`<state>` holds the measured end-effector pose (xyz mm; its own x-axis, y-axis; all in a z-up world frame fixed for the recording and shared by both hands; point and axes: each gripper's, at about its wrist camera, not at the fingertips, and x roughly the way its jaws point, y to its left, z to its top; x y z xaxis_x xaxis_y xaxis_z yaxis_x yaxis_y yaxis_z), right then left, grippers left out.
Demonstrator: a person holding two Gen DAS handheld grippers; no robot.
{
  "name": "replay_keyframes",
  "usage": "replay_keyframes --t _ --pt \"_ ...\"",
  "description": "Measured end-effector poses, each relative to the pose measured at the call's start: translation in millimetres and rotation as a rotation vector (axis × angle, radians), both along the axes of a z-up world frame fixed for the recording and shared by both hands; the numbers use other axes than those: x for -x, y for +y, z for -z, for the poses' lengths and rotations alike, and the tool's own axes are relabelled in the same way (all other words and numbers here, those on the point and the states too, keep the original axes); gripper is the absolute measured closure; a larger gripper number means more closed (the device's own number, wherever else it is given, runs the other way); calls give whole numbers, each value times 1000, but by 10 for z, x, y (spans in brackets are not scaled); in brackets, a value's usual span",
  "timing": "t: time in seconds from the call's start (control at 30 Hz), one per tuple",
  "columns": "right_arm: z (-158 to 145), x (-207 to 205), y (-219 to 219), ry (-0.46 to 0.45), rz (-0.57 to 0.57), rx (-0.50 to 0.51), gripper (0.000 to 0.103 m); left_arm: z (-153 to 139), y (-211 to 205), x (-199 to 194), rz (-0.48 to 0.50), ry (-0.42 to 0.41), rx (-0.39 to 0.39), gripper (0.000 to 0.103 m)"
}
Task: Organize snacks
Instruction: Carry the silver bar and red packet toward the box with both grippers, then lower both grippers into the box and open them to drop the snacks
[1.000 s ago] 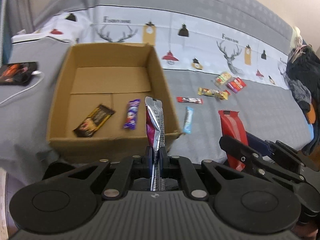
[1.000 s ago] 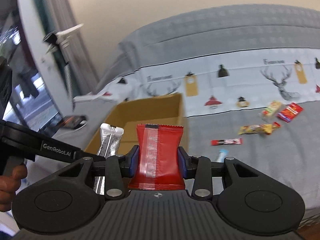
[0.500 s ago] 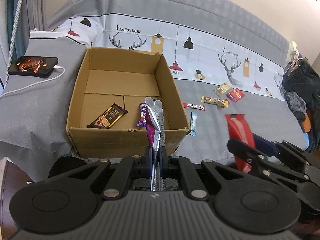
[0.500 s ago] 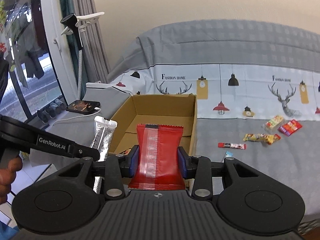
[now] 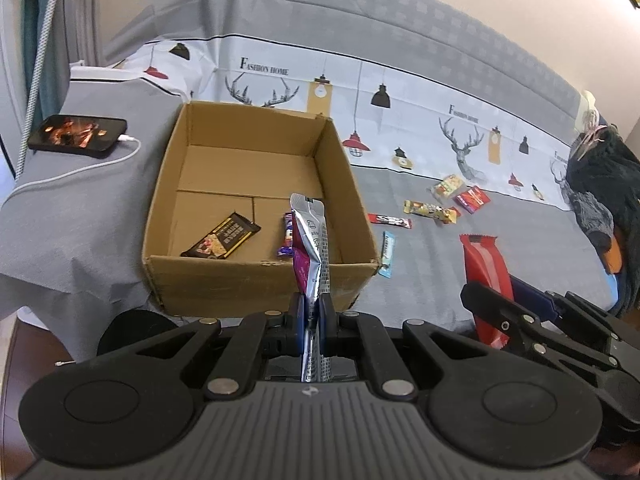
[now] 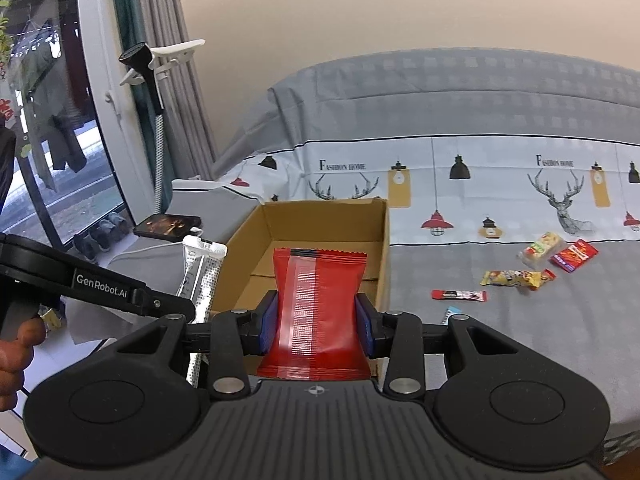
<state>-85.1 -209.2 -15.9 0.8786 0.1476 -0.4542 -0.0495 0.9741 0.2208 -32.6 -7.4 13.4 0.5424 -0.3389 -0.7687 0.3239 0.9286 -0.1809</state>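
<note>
Cardboard box (image 5: 256,200) is seen at twelve o'clock on grey bedding (image 5: 80,208). A silver sachet (image 5: 310,248) is pinched by the left gripper (image 5: 311,312); a red packet (image 6: 318,304) is clamped by the right gripper (image 6: 316,324).

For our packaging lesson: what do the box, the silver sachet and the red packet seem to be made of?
Box: plain brown cardboard, matt, with a raw-cut rim.
Silver sachet: probably foil laminate, shiny and creased.
Red packet: glossy plastic film, likely; serrated top seal.
</note>
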Motion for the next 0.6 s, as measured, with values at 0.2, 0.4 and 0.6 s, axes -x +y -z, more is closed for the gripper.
replay_keyframes --t 0.2,0.4,0.6 --pt "22 -60 -44 14 4 1 61 32 8 -108 -13 17 1 96" --pt "38 -259 -97 29 17 4 61 9 -4 -338 -26 18 2 96" --pt "50 -485 -112 38 12 11 61 19 -20 -596 -38 27 -2 96"
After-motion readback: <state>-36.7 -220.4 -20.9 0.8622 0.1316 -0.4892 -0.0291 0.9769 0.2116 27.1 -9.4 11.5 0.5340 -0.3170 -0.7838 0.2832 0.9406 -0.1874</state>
